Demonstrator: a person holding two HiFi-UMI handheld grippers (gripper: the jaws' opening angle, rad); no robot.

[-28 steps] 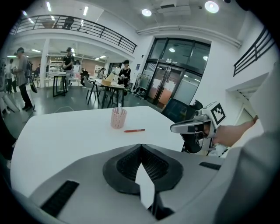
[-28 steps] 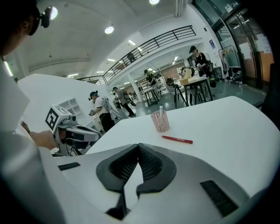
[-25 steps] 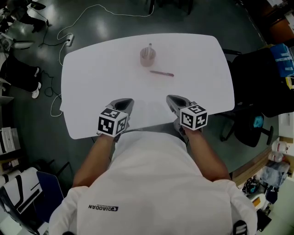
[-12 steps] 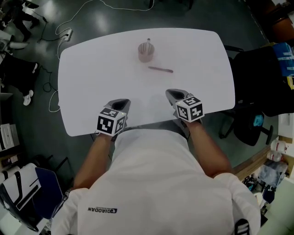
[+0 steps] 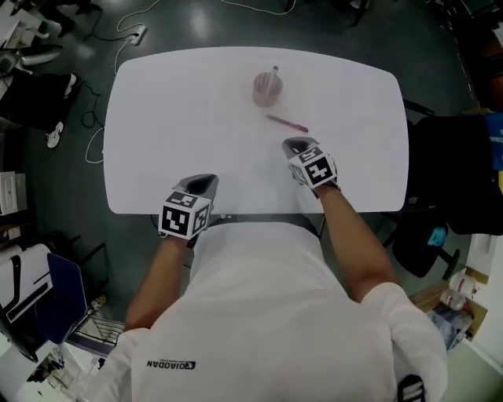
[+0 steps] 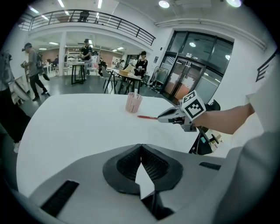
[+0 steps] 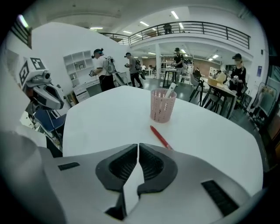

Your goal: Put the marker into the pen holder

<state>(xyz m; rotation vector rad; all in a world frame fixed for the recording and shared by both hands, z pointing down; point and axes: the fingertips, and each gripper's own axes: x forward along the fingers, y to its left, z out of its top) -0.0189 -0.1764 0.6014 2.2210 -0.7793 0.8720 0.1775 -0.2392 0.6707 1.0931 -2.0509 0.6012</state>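
My left gripper (image 5: 200,182) sits at the near edge of the white rounded-corner tabletop (image 5: 173,118), jaws clenched tip to tip, nothing in them. My right gripper (image 5: 295,145) is further in over the table, pointing down at it. Its jaws have just been opening and show a thin slit at the tips, with nothing between them.

The slim red marker (image 5: 287,124) lies flat on the table just beyond the right gripper's tips, not touched. It sits apart from the pink perforated plastic pen holder (image 5: 266,89), on the side nearer me and a little to the right. The holder stands upright near the far edge with a white pen (image 7: 169,90) leaning inside it.

The tabletop is plain matte white, bare apart from those items. Below it is a dark grey glossy floor (image 5: 196,20) with light reflections, and a white cable runs across it to a power strip (image 5: 140,33) at the far left. A black office chair (image 5: 452,173) stands off the table's right side.

The gripper views show a big open hall: a mezzanine with a dark railing (image 7: 205,27), ceiling lights, glass doors (image 6: 197,65) and white wall shelves (image 7: 78,65). Several people stand around tall tables in the background.
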